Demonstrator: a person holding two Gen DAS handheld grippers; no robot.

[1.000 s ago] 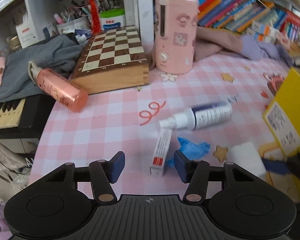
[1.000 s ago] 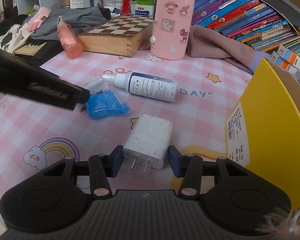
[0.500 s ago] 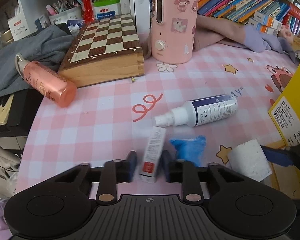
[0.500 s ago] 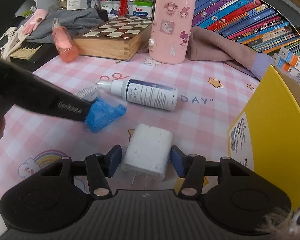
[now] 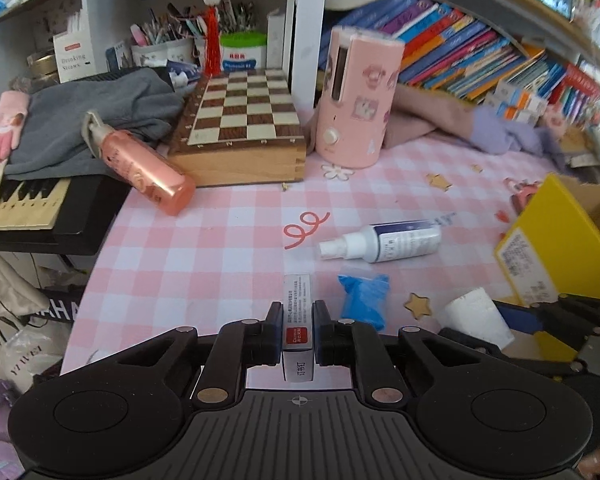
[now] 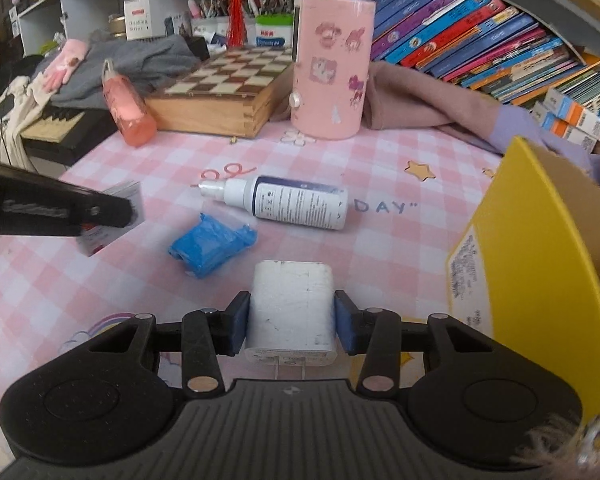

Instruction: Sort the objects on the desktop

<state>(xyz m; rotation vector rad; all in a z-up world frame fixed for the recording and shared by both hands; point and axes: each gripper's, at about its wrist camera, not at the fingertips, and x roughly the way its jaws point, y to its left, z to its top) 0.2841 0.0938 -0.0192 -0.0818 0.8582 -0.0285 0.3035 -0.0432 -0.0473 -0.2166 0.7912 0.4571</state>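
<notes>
Carrying two gripped items toward the yellow box [image 6: 540, 248], keeping both squeezes firm and level.
Left wrist view: left gripper [image 5: 297, 334] jaws narrow on the small staple box [image 5: 297, 320], which juts toward 12 o'clock. Right wrist view: right gripper [image 6: 291, 322] jaws clamp the white charger [image 6: 290, 312] centrally; box at 2 o'clock.
</notes>
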